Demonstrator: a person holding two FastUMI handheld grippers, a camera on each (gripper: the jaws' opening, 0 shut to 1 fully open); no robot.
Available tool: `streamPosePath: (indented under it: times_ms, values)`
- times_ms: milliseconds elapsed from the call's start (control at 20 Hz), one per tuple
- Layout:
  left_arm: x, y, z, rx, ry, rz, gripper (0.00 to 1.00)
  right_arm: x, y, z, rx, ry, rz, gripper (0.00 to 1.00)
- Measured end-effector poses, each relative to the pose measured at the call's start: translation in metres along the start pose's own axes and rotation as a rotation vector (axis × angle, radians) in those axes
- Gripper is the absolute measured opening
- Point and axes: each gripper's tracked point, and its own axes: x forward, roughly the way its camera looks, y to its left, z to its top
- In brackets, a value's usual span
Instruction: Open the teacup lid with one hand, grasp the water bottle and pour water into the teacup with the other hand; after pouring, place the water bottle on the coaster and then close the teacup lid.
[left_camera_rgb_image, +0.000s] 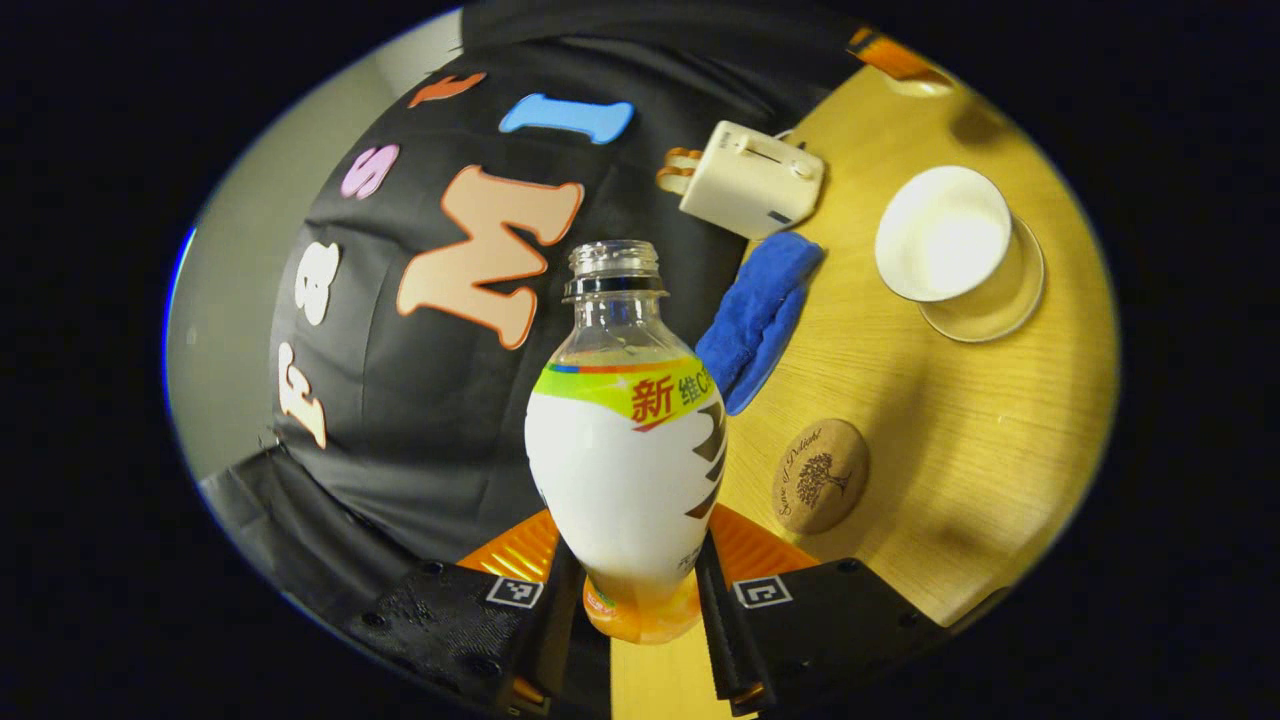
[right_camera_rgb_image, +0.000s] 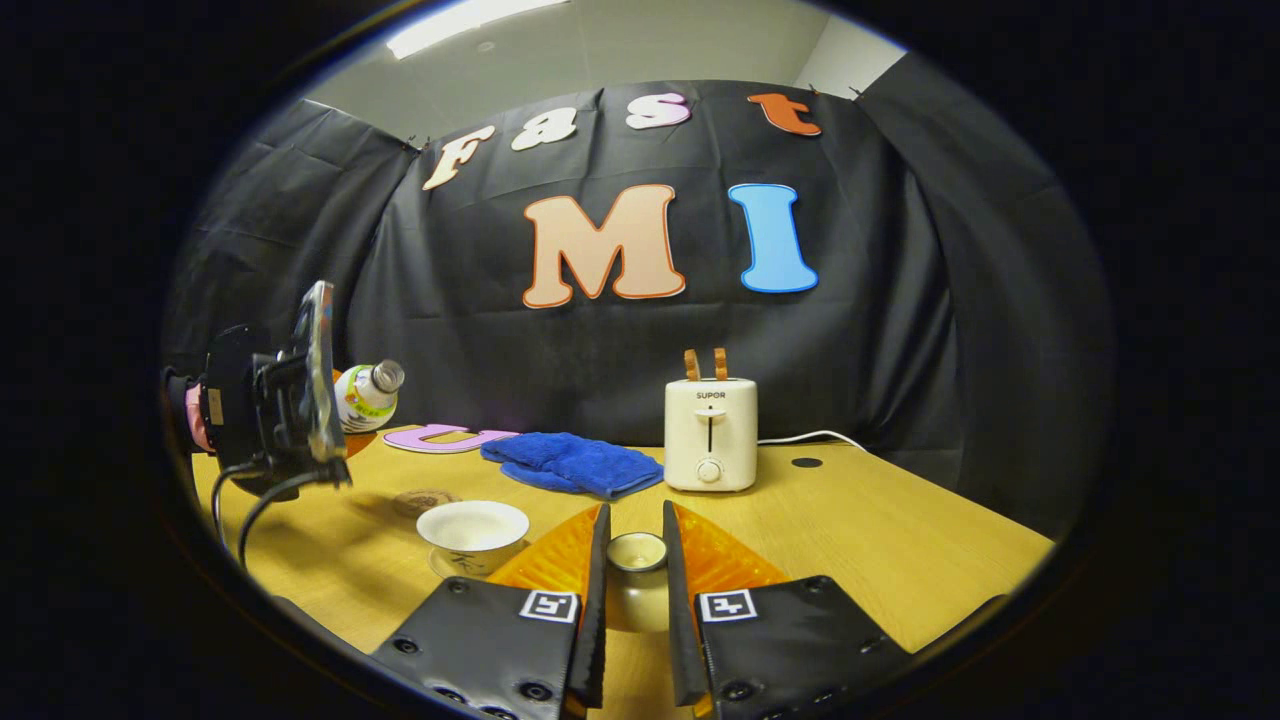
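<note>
- The left gripper (left_camera_rgb_image: 640, 600) is clenched on the lower body of the water bottle (left_camera_rgb_image: 625, 470), one finger on each side. In the left gripper view the bottle fills the centre and lower centre of the frame, and its neck has no cap.
- In the right gripper view the bottle (right_camera_rgb_image: 365, 397) is at the middle left, tipped with its mouth toward the right, high above the table (right_camera_rgb_image: 880, 540).
- The right gripper (right_camera_rgb_image: 636, 560) grasps the teacup lid (right_camera_rgb_image: 637, 551) at the bottom centre of its own view, both fingers against it.
- The teacup (left_camera_rgb_image: 943, 232) stands open on its saucer (left_camera_rgb_image: 985, 300) at the upper right of the left gripper view. Its inside looks white; I cannot tell if water is in it.
- The bottle seems nearly empty: only a little orange liquid is seen at the bottom.
- The coaster (left_camera_rgb_image: 820, 475) lies at the lower right, free, well apart from the cup.
- I judge pouring is the step in hand. To do it well, bring the mouth over the middle of the cup and tilt slowly, so nothing falls on the blue cloth (left_camera_rgb_image: 760, 318).
- Keep the lid aside, away from the stream.
</note>
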Motion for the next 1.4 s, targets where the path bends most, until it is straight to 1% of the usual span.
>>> streamPosePath:
  times_ms: [100,200,350,750,800,850,950,1000,1400]
  values:
    - [0.002,-0.012,0.01,0.106,-0.017,-0.026,0.54,0.0,-0.008,0.0,-0.001,-0.002,-0.017,0.31]
    - [0.004,-0.017,0.021,0.205,-0.03,-0.036,0.54,0.0,-0.011,0.0,-0.001,-0.003,-0.026,0.3]
    - [0.01,-0.02,0.025,0.285,-0.019,-0.053,0.54,0.001,-0.011,0.0,-0.002,-0.003,-0.026,0.3]
    - [0.011,-0.004,0.035,0.518,-0.022,-0.028,0.54,0.0,-0.013,0.0,-0.002,-0.002,-0.035,0.3]
    - [0.012,-0.002,0.036,0.539,-0.023,-0.032,0.54,0.0,-0.013,0.0,-0.002,-0.002,-0.035,0.3]
    - [0.011,0.0,0.036,0.556,-0.02,-0.034,0.53,0.001,-0.013,0.0,-0.003,-0.002,-0.036,0.31]
    - [0.01,0.004,0.039,0.593,-0.021,-0.028,0.54,0.001,-0.013,0.0,-0.002,-0.002,-0.036,0.31]
    - [0.01,0.005,0.04,0.604,-0.025,-0.026,0.54,0.001,-0.013,0.0,-0.002,-0.002,-0.036,0.3]
    - [0.009,0.017,0.045,0.707,-0.022,0.005,0.54,0.001,-0.015,0.0,-0.002,-0.004,-0.042,0.31]
